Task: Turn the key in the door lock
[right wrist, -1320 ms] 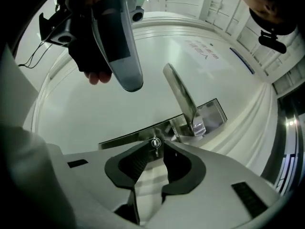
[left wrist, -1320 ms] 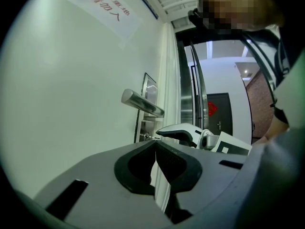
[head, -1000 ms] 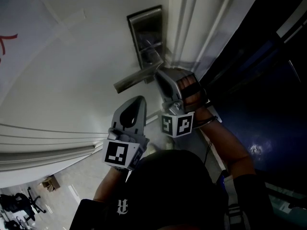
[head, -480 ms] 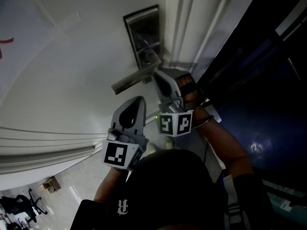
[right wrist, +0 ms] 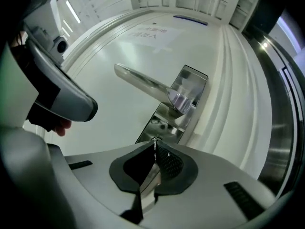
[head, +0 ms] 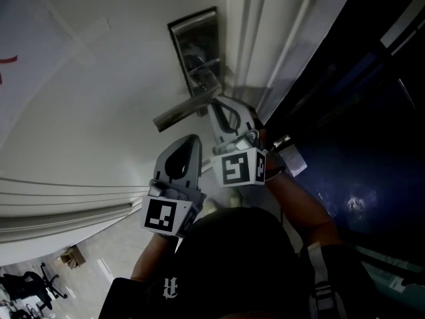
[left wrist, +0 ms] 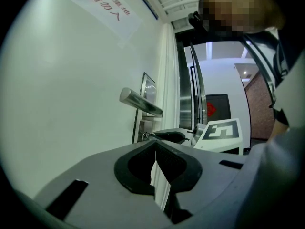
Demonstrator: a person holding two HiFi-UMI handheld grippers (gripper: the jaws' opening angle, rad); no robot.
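A steel lock plate (head: 196, 45) with a lever handle (head: 178, 114) sits on the white door (head: 99, 98). My right gripper (head: 214, 104) is just below the handle's hub, with its tips at the keyhole. It is shut on the key (right wrist: 154, 140), a thin metal sliver between its pads. In the left gripper view, the right gripper (left wrist: 159, 136) meets the plate under the handle (left wrist: 140, 102). My left gripper (head: 194, 138) hangs lower and to the left, away from the lock. It is shut with nothing in it.
The white door frame (head: 265, 32) runs beside the lock, with a dark opening (head: 358, 111) to its right. A paper notice (left wrist: 102, 4) is stuck high on the door. An office chair (head: 26, 281) stands on the floor far below.
My right gripper has rolled about its own axis at the lock, so its marker cube now faces another way. The left gripper has stayed put.
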